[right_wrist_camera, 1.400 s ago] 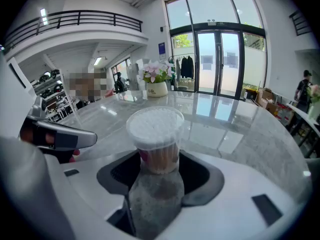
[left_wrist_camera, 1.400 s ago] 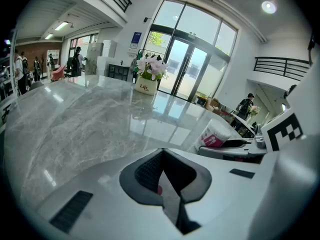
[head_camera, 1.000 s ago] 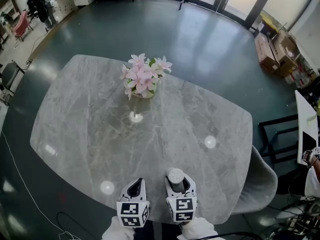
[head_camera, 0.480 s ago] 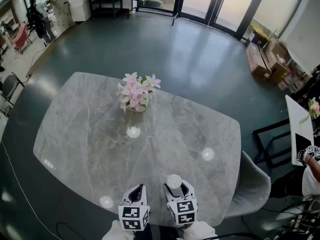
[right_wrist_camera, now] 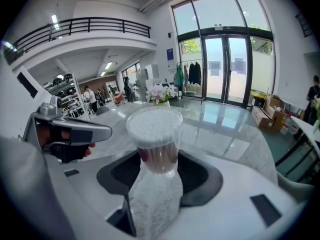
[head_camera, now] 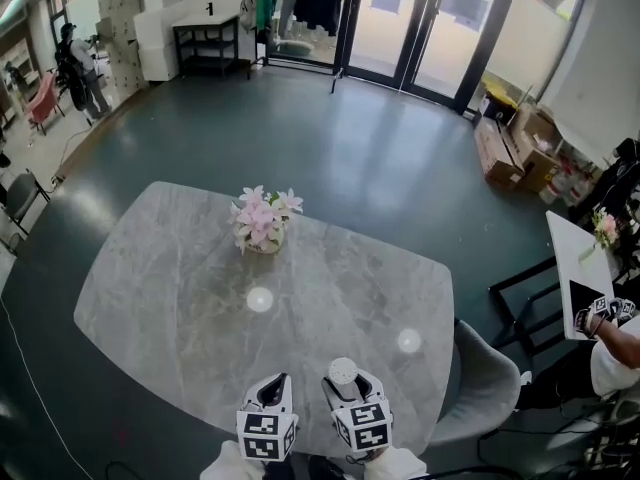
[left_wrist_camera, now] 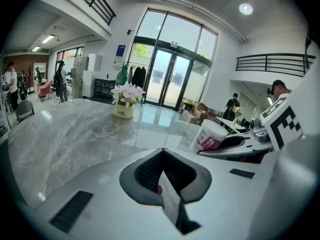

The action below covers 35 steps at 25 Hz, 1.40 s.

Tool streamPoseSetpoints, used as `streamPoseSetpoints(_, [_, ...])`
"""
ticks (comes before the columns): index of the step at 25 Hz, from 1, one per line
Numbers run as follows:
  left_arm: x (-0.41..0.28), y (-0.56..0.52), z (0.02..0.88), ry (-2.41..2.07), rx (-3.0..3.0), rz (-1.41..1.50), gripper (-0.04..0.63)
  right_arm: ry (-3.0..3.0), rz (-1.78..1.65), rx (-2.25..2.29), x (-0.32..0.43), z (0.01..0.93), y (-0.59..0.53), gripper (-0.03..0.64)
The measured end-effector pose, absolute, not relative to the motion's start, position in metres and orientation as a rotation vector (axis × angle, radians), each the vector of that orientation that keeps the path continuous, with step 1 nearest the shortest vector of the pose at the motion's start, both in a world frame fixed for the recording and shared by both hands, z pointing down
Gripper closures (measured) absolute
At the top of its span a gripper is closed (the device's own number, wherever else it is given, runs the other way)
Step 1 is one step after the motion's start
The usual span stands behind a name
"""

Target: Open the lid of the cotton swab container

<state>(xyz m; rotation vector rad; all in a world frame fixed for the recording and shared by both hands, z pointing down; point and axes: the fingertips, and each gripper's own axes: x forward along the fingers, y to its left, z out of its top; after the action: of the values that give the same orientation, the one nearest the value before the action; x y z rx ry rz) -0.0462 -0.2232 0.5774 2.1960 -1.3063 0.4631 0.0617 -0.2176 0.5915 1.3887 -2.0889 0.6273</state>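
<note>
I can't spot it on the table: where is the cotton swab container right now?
Head view, bottom centre: the cotton swab container sits clamped in the right gripper, over the table's near edge, just right of the shut left gripper.

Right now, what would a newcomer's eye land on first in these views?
The clear cotton swab container, packed with white tips, sits clamped in the right tongs over the near edge of the grey marble table. Next comes the pot of pink flowers, standing alone toward the table's far side. The left tongs are shut and empty beside the right ones.
</note>
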Motion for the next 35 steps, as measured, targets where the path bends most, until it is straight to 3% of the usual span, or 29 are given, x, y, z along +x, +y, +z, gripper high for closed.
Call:
streamPoseSetpoints(22, [0.006, -0.245, 0.454, -1.245, 2.529, 0.304, 0.598, -2.196, 0.552, 1.298, 0.081, 0.483, -0.222, 0.333])
streamPoseSetpoints(35, [0.020, -0.223, 0.437, -1.098, 2.669, 0.310, 0.598, -2.200, 0.580, 1.200, 0.068, 0.483, -0.207, 0.333])
